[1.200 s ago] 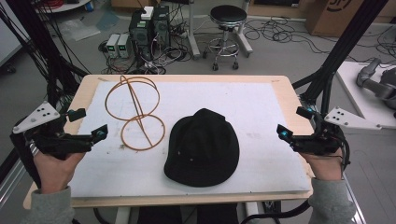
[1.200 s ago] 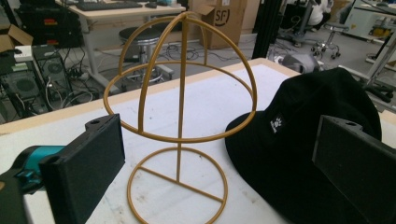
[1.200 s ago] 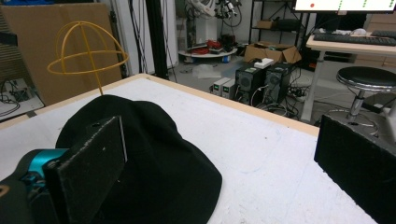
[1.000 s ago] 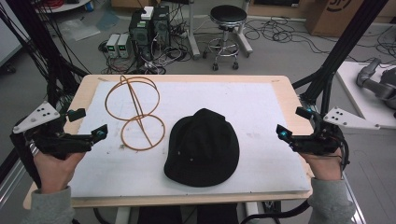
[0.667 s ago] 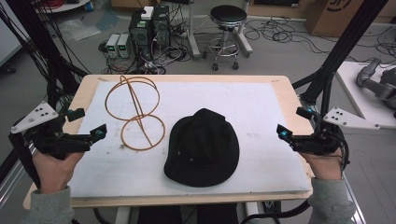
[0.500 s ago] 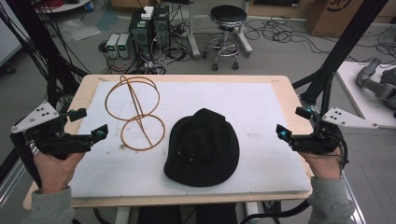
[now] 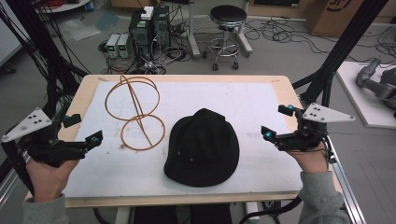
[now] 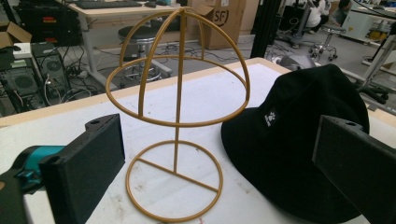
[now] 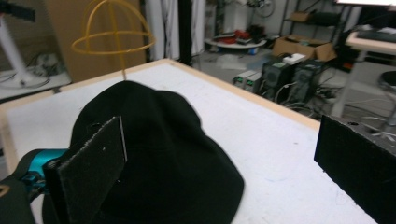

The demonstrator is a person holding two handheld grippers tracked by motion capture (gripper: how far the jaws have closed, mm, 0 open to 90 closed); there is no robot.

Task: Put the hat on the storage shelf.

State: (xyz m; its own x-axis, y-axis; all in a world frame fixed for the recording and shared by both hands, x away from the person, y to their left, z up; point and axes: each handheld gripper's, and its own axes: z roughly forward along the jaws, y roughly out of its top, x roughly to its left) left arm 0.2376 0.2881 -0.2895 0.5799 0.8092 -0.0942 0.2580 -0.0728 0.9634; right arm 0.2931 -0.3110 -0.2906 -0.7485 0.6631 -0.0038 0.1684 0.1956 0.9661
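Note:
A black bucket hat (image 7: 202,147) lies flat near the middle of the white mat (image 7: 243,100), also seen as the hat (image 8: 299,140) and the hat (image 9: 144,154). To its left stands a gold wire hat stand (image 7: 135,112) with a domed top and a ring base, the stand (image 8: 180,116), the stand's dome (image 9: 112,32). My left gripper (image 7: 84,130) hovers open at the table's left edge, pointed at the stand. My right gripper (image 7: 278,121) is open at the right edge, pointed at the hat. Neither holds anything.
The wooden table (image 7: 88,88) carries the white mat. Beyond its far edge sit computer towers (image 7: 149,23), a stool (image 7: 226,28) and floor cables. Black frame posts (image 7: 341,51) rise at both back corners.

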